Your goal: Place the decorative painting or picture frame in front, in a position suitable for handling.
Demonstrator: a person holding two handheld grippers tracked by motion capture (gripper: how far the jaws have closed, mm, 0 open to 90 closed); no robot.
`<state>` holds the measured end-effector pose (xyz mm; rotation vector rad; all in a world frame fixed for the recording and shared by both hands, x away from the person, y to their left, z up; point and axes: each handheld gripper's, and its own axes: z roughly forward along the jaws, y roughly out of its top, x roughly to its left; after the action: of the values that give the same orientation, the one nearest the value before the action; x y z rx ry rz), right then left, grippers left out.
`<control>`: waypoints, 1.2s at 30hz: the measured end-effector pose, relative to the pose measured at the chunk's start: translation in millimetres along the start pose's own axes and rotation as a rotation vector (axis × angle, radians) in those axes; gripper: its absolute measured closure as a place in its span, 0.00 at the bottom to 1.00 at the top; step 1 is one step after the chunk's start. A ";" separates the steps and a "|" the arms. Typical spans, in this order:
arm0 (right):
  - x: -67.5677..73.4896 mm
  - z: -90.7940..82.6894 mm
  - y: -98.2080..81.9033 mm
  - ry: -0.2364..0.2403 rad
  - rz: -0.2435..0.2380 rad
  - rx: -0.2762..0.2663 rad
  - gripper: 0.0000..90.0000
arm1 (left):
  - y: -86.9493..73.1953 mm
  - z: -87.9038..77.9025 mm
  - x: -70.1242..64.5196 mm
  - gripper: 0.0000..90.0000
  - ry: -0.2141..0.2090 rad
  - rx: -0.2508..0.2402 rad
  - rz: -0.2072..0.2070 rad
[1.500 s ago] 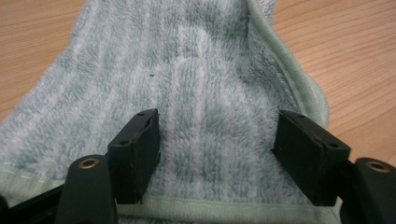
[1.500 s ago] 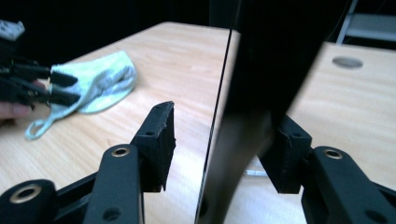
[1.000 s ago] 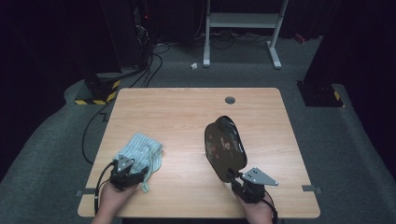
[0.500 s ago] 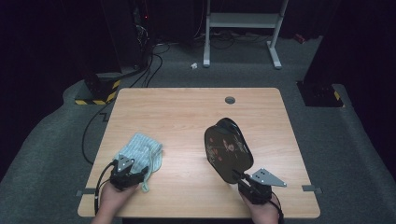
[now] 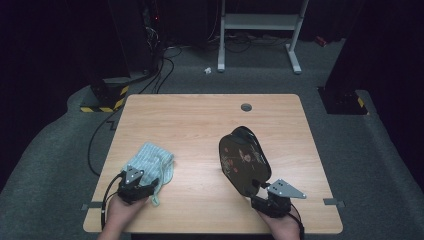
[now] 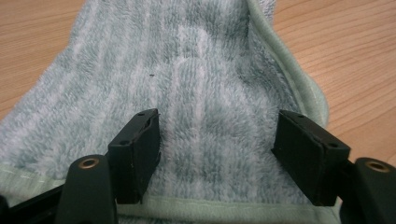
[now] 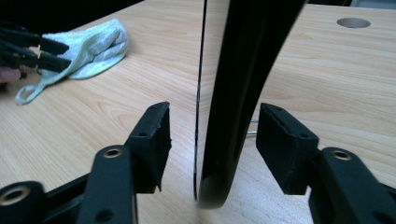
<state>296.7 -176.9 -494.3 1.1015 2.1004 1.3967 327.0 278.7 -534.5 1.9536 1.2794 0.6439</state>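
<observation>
A round black lacquered plate (image 5: 244, 161) stands on edge on the wooden table (image 5: 200, 120), near rim hidden by the right gripper (image 7: 212, 140); its jaws just opened, gaps both sides; the left gripper (image 6: 217, 144), unmoved, rests open on the pale green striped towel (image 6: 201, 84).

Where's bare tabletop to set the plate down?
Bare wood between the towel and the black plate, and the whole far half up to the grommet hole. Crowded: near-left corner with the left tool, near-right by the right tool.
</observation>
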 end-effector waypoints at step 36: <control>-6.9 -2.2 -14.9 -0.020 0.033 -0.003 0.49 | 31.0 21.9 10.1 0.49 -0.015 0.082 -0.007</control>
<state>293.5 -186.5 -507.4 1.1497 2.0746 1.3975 364.5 273.6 -523.9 2.0148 1.3219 0.5808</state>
